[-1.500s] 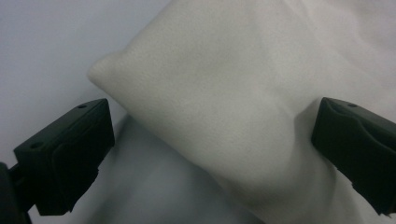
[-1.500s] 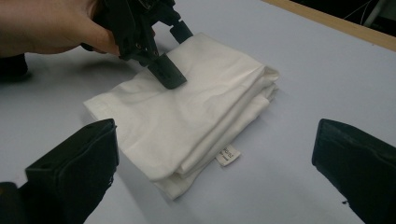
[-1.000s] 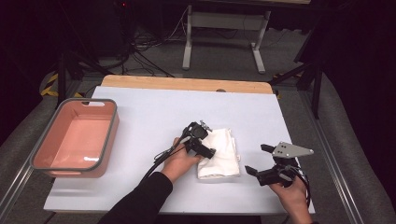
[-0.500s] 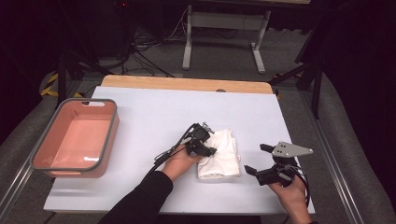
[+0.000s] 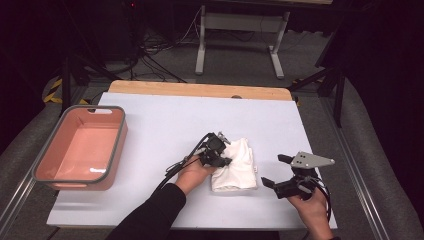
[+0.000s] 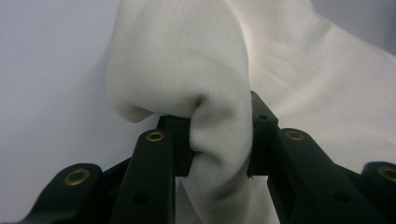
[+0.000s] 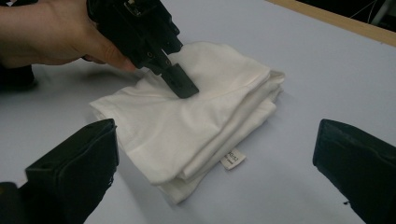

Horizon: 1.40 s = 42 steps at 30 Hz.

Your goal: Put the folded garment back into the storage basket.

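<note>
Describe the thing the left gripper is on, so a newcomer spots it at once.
On the white table, right of the pink bin, lies a folded white cloth. The left gripper has just been closing and pinches a fold of it. It is the one soft thing there, with a small tag at its edge.

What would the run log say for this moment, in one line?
left hand-held gripper: just closed, pinching white cloth | right hand-held gripper: open, beside cloth | pink bin: empty

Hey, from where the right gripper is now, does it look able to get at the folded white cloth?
Probably yes. The right gripper sits open just beside the folded white cloth, with bare table between them. The left gripper, whose fingers have just been closing on a fold, occupies the cloth's far edge, leaving the near side free.
</note>
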Tool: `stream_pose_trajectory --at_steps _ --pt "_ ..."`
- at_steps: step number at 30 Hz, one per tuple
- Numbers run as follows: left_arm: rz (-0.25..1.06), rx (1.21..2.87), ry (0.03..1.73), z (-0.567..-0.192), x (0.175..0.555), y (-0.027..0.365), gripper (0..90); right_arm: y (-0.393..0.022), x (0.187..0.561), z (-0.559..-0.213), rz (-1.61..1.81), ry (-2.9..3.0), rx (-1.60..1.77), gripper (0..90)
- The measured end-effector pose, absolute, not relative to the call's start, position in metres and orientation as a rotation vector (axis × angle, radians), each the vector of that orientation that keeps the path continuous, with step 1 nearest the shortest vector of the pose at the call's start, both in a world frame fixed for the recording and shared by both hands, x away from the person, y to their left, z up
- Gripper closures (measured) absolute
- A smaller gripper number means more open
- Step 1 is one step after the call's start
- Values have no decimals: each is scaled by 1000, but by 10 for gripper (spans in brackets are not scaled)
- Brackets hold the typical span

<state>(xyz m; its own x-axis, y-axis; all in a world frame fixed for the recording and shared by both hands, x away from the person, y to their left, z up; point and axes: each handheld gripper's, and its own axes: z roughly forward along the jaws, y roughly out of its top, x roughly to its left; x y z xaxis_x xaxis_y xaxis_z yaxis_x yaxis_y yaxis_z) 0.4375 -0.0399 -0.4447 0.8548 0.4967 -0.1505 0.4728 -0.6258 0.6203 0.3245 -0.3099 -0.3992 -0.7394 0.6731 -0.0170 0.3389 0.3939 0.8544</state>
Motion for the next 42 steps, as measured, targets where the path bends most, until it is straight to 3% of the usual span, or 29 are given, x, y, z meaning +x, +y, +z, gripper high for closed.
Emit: stream_pose_trajectory --at_steps 14,42 --pt "97 2295 620 -418 434 -31 709 -311 325 -401 1322 2259 851 0" --pt "223 2259 486 -335 411 29 709 -301 335 -405 1412 2246 741 0"
